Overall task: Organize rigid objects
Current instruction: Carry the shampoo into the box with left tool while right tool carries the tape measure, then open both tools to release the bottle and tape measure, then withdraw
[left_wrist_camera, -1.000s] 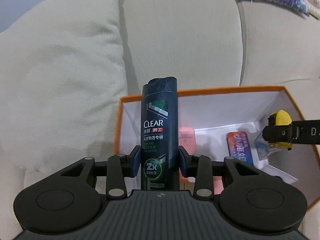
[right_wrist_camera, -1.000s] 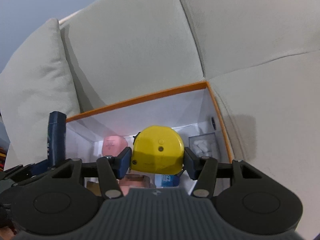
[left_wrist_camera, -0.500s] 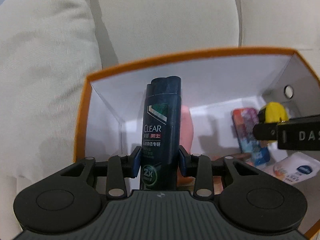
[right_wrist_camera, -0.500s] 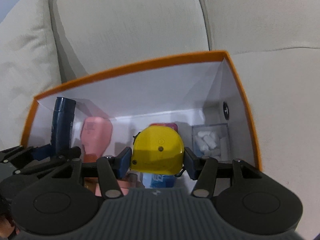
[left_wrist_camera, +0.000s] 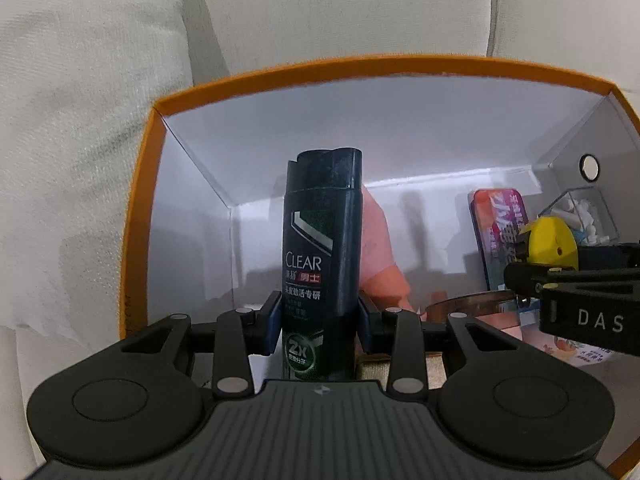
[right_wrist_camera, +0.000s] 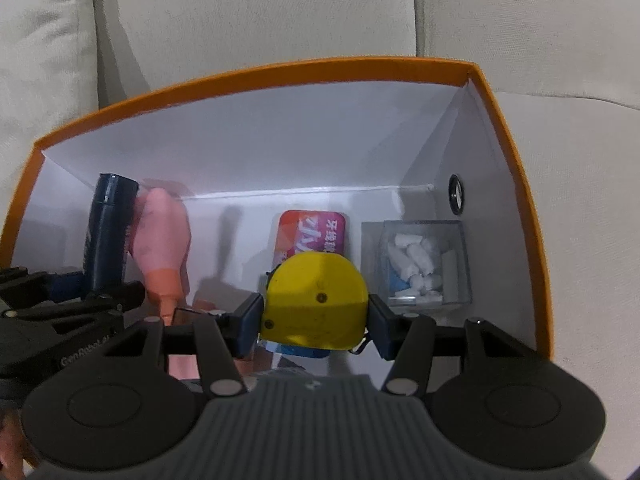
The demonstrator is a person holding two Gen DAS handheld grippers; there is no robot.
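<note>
Box: an orange box (right_wrist_camera: 520, 184) with white inner walls sat on a cream sofa (right_wrist_camera: 256, 12), its top open.
Box contents: a pink bottle (right_wrist_camera: 160, 240) lay at the left; a red-and-purple tin (right_wrist_camera: 316, 232) lay near the middle of the back wall; a clear case (right_wrist_camera: 424, 264) holding small white pieces sat in the right rear corner, just beside the tin.
Other contents: a brown translucent ring (left_wrist_camera: 468, 308) and a white packet (left_wrist_camera: 580, 354) showed low in the box, partly hidden.
Left gripper: the left gripper (left_wrist_camera: 318, 320) was clamped on a dark shampoo bottle (left_wrist_camera: 320, 252), pads pressed to both sides.
Shampoo: upright inside the left part of the box, just in front of the pink bottle; whether its base touched the floor could not be told.
Right gripper: the right gripper (right_wrist_camera: 316, 322) was clamped on a yellow tape measure (right_wrist_camera: 316, 296).
Tape: held inside the box, in front of the tin and left of the case.
</note>
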